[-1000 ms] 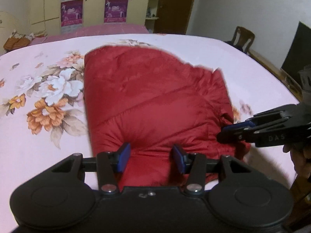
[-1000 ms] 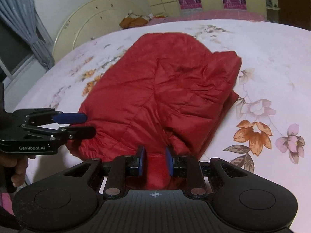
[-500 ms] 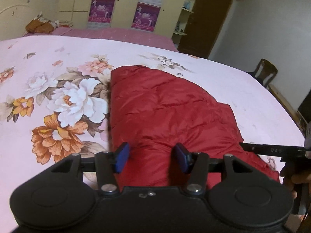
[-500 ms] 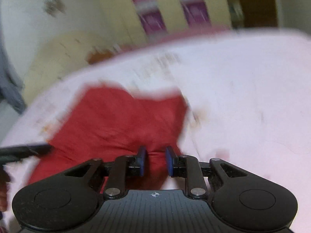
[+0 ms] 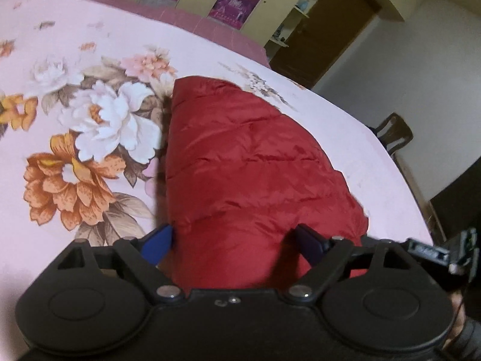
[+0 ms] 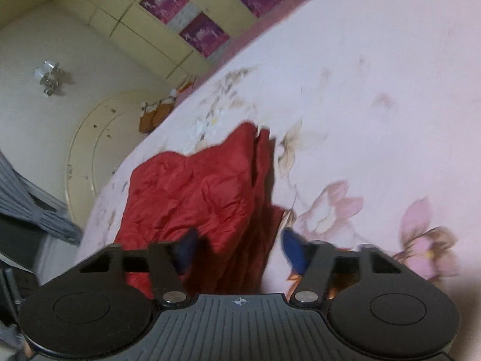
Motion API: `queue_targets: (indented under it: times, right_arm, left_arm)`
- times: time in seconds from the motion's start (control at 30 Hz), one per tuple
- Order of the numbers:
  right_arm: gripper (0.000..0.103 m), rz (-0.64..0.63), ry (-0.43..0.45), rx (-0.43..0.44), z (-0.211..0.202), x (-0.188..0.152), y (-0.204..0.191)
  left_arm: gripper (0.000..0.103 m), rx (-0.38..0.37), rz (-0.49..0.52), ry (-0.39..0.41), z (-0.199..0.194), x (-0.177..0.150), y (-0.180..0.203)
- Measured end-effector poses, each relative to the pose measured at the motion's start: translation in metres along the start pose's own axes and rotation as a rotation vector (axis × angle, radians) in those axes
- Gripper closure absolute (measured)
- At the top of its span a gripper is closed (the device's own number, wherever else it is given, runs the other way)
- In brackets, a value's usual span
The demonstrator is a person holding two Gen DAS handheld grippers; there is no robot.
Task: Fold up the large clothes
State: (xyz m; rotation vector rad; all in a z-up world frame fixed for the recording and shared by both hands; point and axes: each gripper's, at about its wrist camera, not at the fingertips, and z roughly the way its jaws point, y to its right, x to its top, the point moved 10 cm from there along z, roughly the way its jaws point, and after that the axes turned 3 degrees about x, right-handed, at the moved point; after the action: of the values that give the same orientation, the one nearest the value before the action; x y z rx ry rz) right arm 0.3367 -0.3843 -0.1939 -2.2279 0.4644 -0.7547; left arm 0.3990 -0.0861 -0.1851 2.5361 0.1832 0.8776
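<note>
A red quilted jacket (image 5: 249,162) lies folded on the pink floral bedsheet (image 5: 90,45). My left gripper (image 5: 234,240) is open wide, its blue pads either side of the jacket's near edge. In the right wrist view the jacket (image 6: 192,192) lies ahead and to the left, its layered edge running between the pads. My right gripper (image 6: 240,246) is open wide over that edge. The right gripper's body shows at the far right of the left wrist view (image 5: 436,249).
The bed fills both views, with large printed flowers (image 5: 75,180) left of the jacket. A wooden chair (image 5: 393,135) and a dark door (image 5: 324,30) stand beyond the bed's right side. A cream headboard (image 6: 99,138) and grey curtain (image 6: 27,198) are at the left.
Both grippers have opened wide; the right one was shut on the jacket's edge before. Both views have tilted and swung, and the jacket is now narrower.
</note>
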Motion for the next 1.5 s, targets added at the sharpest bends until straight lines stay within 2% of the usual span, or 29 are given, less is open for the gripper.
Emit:
queue_targets:
  times: [0.2, 0.37, 0.47, 0.53, 0.67, 0.73, 0.9, 0.97, 1.2, 1.5]
  right_arm:
    - [0.050, -0.043, -0.020, -0.028, 0.017, -0.002, -0.009]
    - [0.052, 0.025, -0.052, 0.007, 0.010, -0.002, 0.000]
    - [0.052, 0.062, -0.056, 0.029, 0.016, 0.001, 0.001]
    - [0.052, 0.068, -0.058, 0.042, 0.021, 0.004, -0.001]
    - [0.083, 0.007, -0.046, 0.038, 0.022, 0.003, -0.013]
    - [0.086, -0.072, -0.010, 0.008, 0.013, 0.005, -0.030]
    - [0.086, -0.192, 0.024, -0.026, -0.001, 0.003, -0.074]
    - [0.086, -0.233, 0.038, -0.037, -0.004, 0.001, -0.091]
    - [0.086, -0.307, 0.070, -0.058, 0.014, -0.018, -0.157]
    - [0.086, -0.333, 0.072, -0.083, 0.083, -0.058, -0.244]
  left_arm:
    - [0.019, 0.002, -0.014, -0.008, 0.002, -0.001, -0.007]
    - [0.022, -0.029, -0.016, -0.023, 0.002, -0.002, -0.004]
    - [0.021, -0.045, -0.058, -0.039, 0.011, -0.001, -0.007]
    - [0.027, -0.053, -0.084, -0.044, 0.016, -0.001, -0.009]
    - [0.044, -0.019, 0.016, -0.014, 0.009, 0.001, 0.006]
    - [0.053, -0.006, 0.060, 0.005, -0.001, 0.003, 0.012]
    - [0.055, -0.005, 0.123, 0.063, -0.029, 0.010, 0.019]
    - [0.055, -0.023, 0.117, 0.086, -0.040, 0.015, 0.015]
    - [0.055, -0.062, 0.128, 0.123, -0.073, 0.039, -0.028]
    - [0.055, -0.076, 0.142, 0.132, -0.122, 0.072, -0.123]
